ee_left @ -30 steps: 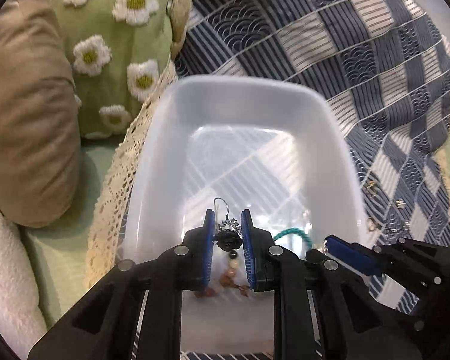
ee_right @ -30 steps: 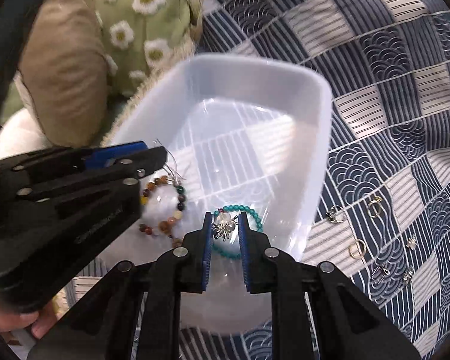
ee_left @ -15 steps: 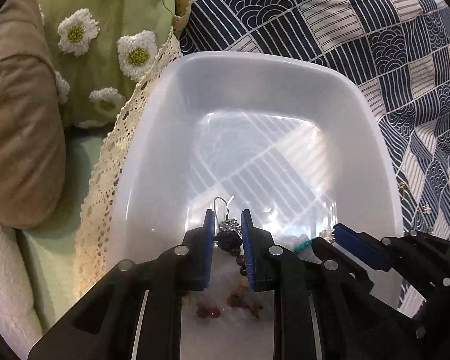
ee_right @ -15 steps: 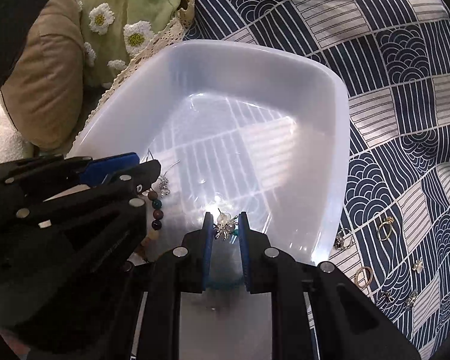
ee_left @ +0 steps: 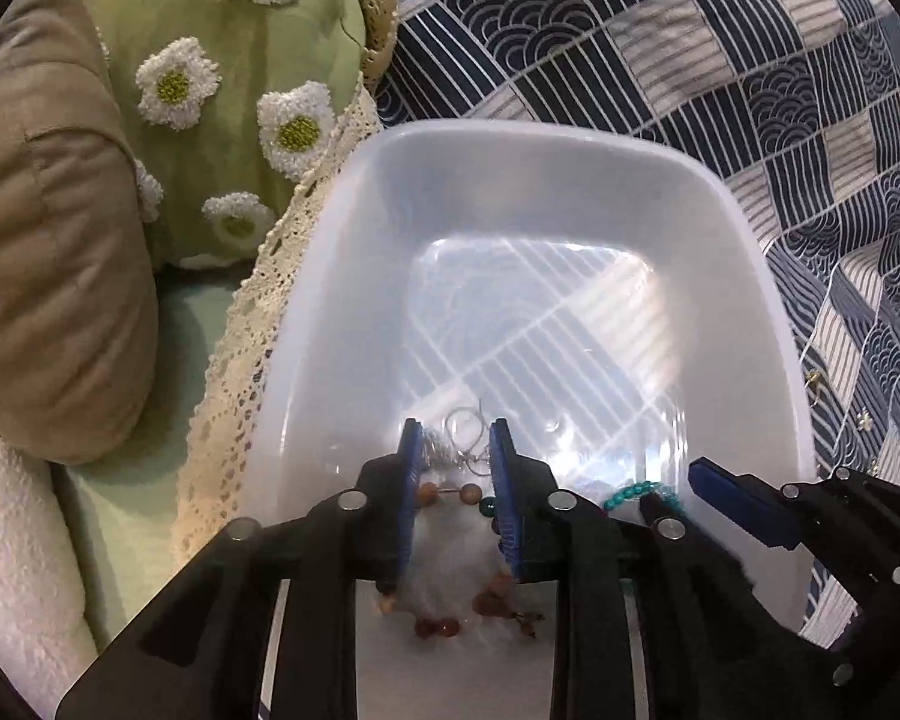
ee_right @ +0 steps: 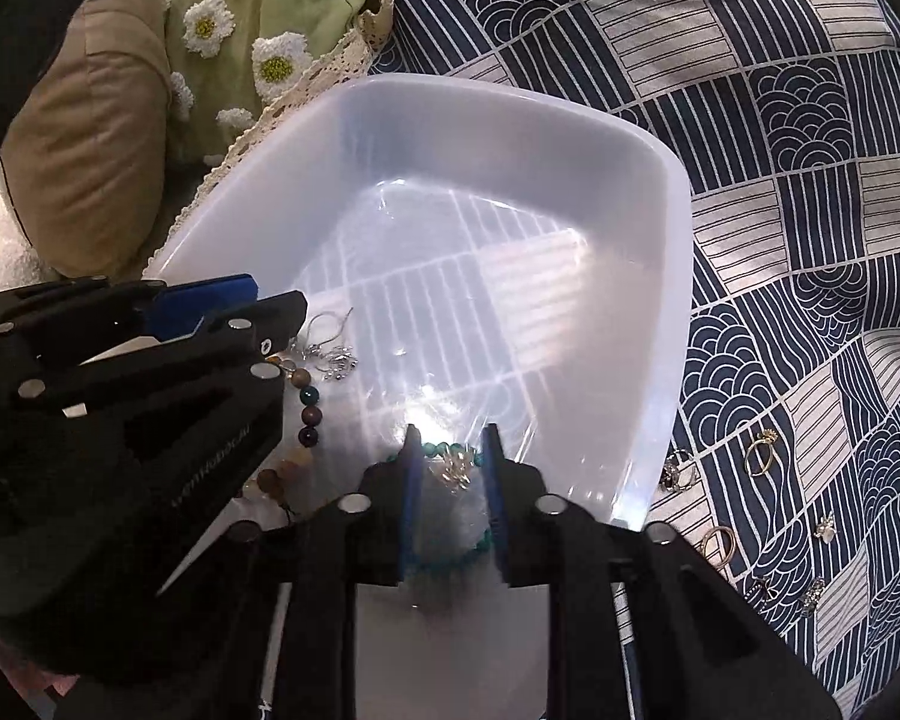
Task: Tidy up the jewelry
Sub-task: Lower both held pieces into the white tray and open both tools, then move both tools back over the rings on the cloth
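A white translucent tray (ee_left: 540,156) (ee_right: 510,96) lies on the bedspread, and both grippers reach down into its near end. My left gripper (ee_left: 455,429) has its jaws opening. A silver hook earring (ee_left: 462,447) (ee_right: 330,354) lies loose between the pads on the tray floor, by a brown beaded bracelet (ee_left: 444,627) (ee_right: 309,414). The jaws of my right gripper (ee_right: 452,438) are opening too. A small silver flower earring (ee_right: 457,471) rests between its pads on a teal bracelet (ee_right: 450,561) (ee_left: 627,492), free of both pads.
Several rings and small earrings (ee_right: 762,450) lie scattered on the blue-and-white patterned bedspread (ee_right: 780,120) right of the tray. A green daisy cushion (ee_left: 222,60) with lace trim and a tan cushion (ee_left: 48,240) press against the tray's left side.
Both grippers have sunk deeper into the tray and their jaws have parted. The two earrings that were pinched between the pads now lie loose on the tray floor.
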{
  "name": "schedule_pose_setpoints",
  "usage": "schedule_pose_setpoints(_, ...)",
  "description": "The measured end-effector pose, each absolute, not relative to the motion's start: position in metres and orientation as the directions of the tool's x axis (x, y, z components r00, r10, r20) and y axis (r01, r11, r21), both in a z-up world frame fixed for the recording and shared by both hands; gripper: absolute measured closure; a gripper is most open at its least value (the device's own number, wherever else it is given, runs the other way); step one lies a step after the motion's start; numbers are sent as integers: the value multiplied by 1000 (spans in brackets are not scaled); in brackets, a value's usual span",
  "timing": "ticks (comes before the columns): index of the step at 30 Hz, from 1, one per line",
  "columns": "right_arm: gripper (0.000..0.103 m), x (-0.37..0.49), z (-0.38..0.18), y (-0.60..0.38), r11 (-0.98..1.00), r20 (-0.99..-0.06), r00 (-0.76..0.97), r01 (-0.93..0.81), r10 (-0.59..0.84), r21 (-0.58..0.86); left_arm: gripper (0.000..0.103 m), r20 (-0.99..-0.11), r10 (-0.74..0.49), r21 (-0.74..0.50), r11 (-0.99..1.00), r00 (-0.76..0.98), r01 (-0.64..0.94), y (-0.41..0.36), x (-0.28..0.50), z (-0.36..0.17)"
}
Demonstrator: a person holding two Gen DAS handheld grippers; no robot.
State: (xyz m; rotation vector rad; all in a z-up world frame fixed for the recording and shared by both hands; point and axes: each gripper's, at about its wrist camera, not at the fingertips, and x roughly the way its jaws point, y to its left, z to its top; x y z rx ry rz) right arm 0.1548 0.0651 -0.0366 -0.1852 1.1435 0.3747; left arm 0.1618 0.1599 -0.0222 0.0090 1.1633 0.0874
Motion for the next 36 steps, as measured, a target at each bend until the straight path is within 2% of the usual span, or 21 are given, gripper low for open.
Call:
schedule_pose_setpoints(5, 75, 144, -18, 61, 924, -906, 374, -381, 199, 46, 74, -896, 52, 13, 996, 441, -92, 169, 153, 3)
schedule_pose_setpoints(8, 73, 130, 9, 50, 927, -893, 403, -374, 200, 39, 63, -863, 2, -62, 992, 504, -110, 172, 138, 35)
schedule_pose_setpoints(10, 56, 121, 31, 39, 927, -883, 421, -374, 208, 40, 48, -833, -12, -85, 991, 553, -108, 171, 124, 58)
schedule_pose_setpoints(14, 40, 104, 78, 4, 939, -843, 492, -342, 218, 43, 26, -778, -38, -110, 991, 627, -77, 159, 95, 95)
schedule_pose_setpoints(15, 36, 100, 90, -10, 944, -829, 516, -326, 216, 43, 17, -766, -46, -116, 991, 641, -68, 155, 88, 101)
schedule_pose_setpoints(21, 34, 89, 105, -86, 976, -804, 570, -208, 171, 61, 15, -739, -68, -91, 996, 671, 0, 114, 69, 113)
schedule_pose_setpoints(29, 33, 111, 45, -168, 998, -851, 522, -28, 60, 54, 15, -802, -137, -64, 987, 581, 145, 29, 79, 74)
schedule_pose_setpoints(36, 33, 147, -1, -216, 988, -880, 469, 93, 69, 127, 15, -845, -32, 65, 985, 534, 162, -30, 106, 27)
